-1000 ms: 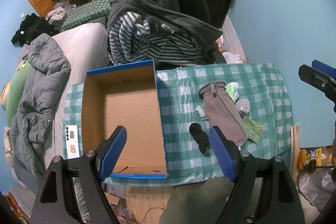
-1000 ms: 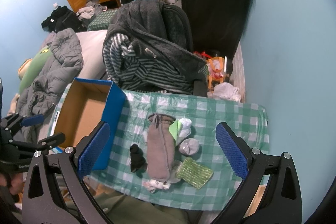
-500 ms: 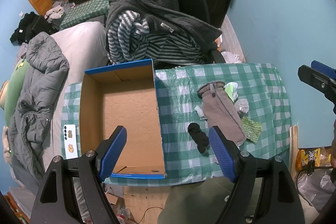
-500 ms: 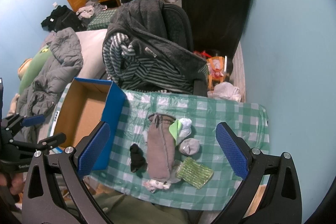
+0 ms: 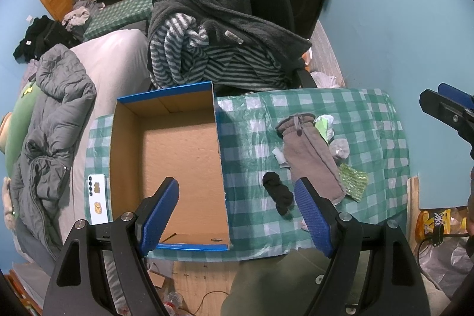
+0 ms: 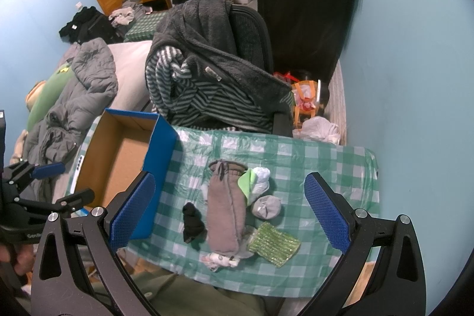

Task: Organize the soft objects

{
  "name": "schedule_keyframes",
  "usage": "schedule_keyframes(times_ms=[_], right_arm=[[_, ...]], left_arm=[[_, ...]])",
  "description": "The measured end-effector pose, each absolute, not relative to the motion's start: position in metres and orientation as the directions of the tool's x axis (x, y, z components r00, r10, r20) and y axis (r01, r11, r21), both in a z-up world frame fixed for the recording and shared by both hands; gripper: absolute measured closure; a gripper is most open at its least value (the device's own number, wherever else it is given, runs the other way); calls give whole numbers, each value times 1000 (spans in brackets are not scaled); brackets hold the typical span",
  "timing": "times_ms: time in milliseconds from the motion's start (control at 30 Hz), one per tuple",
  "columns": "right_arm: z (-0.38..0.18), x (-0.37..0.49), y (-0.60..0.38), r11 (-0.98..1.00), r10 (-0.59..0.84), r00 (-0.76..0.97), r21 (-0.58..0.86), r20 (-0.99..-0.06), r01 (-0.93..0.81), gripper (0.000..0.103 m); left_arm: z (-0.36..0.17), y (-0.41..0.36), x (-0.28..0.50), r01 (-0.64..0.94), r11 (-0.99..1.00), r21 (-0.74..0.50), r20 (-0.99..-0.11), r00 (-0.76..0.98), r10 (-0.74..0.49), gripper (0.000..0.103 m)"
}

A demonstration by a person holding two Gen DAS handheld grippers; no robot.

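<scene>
both grippers spread wide and holding nothing above a checked table [image 5: 370, 120] with a box and a cluster of soft items.

the left gripper [image 5: 237, 212] hangs over the open cardboard box [image 5: 177, 150], whose bare floor and a phone [image 5: 97, 194] beside it show only in the left view. the right gripper [image 6: 229, 212] frames the pile: a grey mitten [image 6: 226, 215], a black sock [image 6: 192, 222] just left of it, a grey sock ball [image 6: 266, 206], a green-and-white sock [image 6: 254, 182], a green sponge cloth [image 6: 274, 243]. only the right view shows a patterned white sock [image 6: 219, 259] at the mitten's near end, all well apart from the box.
</scene>
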State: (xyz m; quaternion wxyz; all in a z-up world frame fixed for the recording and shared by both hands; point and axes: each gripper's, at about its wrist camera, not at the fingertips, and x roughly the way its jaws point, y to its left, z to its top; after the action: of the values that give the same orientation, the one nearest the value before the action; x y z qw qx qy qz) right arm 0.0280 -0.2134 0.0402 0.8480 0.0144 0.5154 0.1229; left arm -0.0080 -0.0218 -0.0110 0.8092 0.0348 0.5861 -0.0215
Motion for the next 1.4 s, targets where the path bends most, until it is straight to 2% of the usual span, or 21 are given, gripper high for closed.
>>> schedule_keyframes(times_ms=[733,1400], right_arm=[[43,30,-214,971,215,430,147,-877,-186,3],[-30,27,-260,979,186,348,142,-919,-148,3]], left_arm=[[-21,-25,-5,73,997,23,-958,287,1,21],[-97,-45,18,143,989,36,-991,131,17,21]])
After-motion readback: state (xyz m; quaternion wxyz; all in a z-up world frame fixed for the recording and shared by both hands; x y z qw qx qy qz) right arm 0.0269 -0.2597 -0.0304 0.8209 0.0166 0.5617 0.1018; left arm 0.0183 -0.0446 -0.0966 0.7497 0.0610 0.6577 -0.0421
